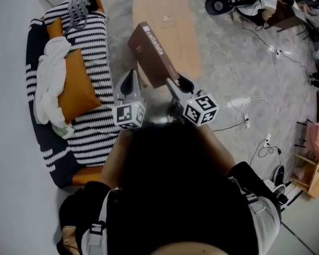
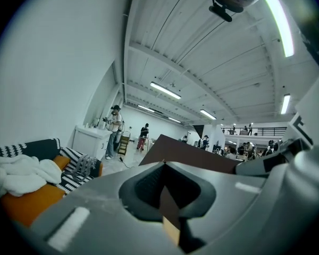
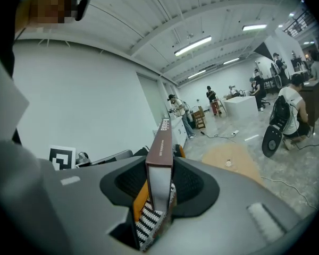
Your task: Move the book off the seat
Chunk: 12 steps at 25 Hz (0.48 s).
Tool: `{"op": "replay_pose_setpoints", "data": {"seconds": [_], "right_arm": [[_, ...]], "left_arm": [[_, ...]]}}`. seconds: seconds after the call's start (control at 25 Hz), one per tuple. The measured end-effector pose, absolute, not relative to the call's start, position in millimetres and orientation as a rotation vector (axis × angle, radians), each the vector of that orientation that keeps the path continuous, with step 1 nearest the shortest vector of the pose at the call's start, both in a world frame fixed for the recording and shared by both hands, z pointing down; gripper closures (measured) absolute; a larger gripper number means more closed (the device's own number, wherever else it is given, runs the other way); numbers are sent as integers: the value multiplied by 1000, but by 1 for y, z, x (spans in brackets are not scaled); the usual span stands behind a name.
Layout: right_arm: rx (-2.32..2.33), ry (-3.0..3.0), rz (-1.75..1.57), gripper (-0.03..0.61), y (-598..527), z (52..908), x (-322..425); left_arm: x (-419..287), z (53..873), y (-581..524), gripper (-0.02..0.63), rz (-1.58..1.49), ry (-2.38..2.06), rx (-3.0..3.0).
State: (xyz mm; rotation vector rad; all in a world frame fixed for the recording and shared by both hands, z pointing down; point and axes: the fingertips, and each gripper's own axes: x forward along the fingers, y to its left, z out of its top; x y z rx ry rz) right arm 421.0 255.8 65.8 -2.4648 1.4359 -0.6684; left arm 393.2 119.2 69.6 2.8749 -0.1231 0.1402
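Observation:
A brown hardcover book (image 1: 151, 54) hangs in the air, tilted, over the near end of an oval wooden table (image 1: 173, 36). My right gripper (image 1: 176, 84) is shut on its lower edge. In the right gripper view the book (image 3: 162, 142) stands edge-on between the jaws of my right gripper (image 3: 158, 187), its pages facing me. My left gripper (image 1: 130, 84) grips the book's lower left corner. The left gripper view shows the brown cover (image 2: 194, 155) rising ahead of my left gripper (image 2: 167, 195), with a thin brown sliver pinched in the jaws.
A sofa with a black-and-white striped cover (image 1: 90, 47) lies at the left, with an orange cushion (image 1: 77, 89) and a white cloth (image 1: 50, 73) on it. Cables (image 1: 239, 105) trail over the floor at the right. People stand far off in the room.

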Motion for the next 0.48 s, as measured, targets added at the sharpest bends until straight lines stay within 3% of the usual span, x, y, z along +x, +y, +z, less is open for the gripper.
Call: {"op": "replay_pose_setpoints", "data": {"seconds": [0.48], "right_arm": [[-2464, 1280, -681, 425, 327, 80, 497]], "left_arm": [[462, 74, 178, 609, 241, -27, 2885]]}}
